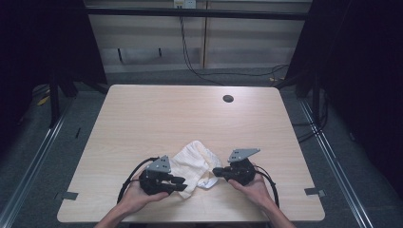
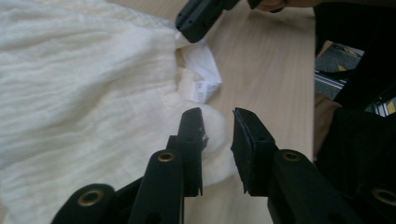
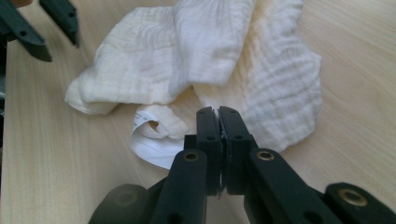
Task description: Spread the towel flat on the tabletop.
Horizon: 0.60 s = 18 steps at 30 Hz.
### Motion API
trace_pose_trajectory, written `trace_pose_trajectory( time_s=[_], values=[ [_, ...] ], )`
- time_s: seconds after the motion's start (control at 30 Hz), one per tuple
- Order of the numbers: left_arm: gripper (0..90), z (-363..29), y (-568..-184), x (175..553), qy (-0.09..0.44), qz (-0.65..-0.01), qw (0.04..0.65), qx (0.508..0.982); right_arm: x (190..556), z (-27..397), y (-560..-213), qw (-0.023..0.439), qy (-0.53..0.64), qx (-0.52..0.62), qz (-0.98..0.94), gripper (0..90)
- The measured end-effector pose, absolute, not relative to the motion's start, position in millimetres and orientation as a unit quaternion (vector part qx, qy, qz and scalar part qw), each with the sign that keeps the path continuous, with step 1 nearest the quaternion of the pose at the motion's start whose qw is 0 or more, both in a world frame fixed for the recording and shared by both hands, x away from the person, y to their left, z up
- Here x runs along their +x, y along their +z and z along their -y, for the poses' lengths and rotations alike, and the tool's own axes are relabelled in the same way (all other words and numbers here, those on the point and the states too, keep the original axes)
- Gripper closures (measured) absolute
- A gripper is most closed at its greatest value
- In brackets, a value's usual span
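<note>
Overhead view faces forward; both gripper views closely share the cloth [image 1: 192, 164].

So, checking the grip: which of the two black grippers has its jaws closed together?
The right gripper, its jaws shut at the crumpled cream cloth; the left gripper stands apart.

Cloth [image 3: 210, 60]: cream, soft crinkled gauze-type weave w/ fine ribbed texture, matt, plus a smooth white label [image 2: 205, 77] that looks like thin printed fabric or paper. Table [image 1: 190, 114]: pale wood-grain top, prob. laminate, smooth w/ slight sheen. Left gripper [image 2: 217, 123] & right gripper [image 3: 218, 114]: matt black plastic-looking jaws w/ brass-coloured metal rivets; pads look rough, rubbery; grey plates on top matt, metal-like.
</note>
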<state>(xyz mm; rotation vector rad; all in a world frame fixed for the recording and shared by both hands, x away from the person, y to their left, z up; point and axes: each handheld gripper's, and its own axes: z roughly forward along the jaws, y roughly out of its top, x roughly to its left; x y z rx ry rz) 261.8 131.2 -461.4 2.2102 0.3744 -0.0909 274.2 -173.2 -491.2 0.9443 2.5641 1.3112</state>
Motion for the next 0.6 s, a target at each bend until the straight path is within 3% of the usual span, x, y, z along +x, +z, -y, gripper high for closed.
trace_pose_trajectory(
  time_s=[0.13,0.2,0.27,0.6],
  values=[
    [75.2,-131.8,-462.5,258.4,-0.037,-0.147,0.434,0.888,274.7,173.8,-491.1,0.053,0.435,0.312,-0.843,87.8],
    [70.3,-129.9,-465.2,259.8,-0.039,-0.148,0.432,0.889,274.6,173.5,-491.0,0.055,0.433,0.311,-0.844,87.8],
    [58.3,-126.3,-468.3,260.6,-0.034,-0.159,0.428,0.889,274.7,173.6,-490.8,0.055,0.434,0.311,-0.844,87.6],
    [58.6,-100.9,-479.9,259.7,-0.009,-0.134,0.391,0.911,275.5,173.4,-494.2,0.054,0.431,0.314,-0.844,86.7]
  ],
)
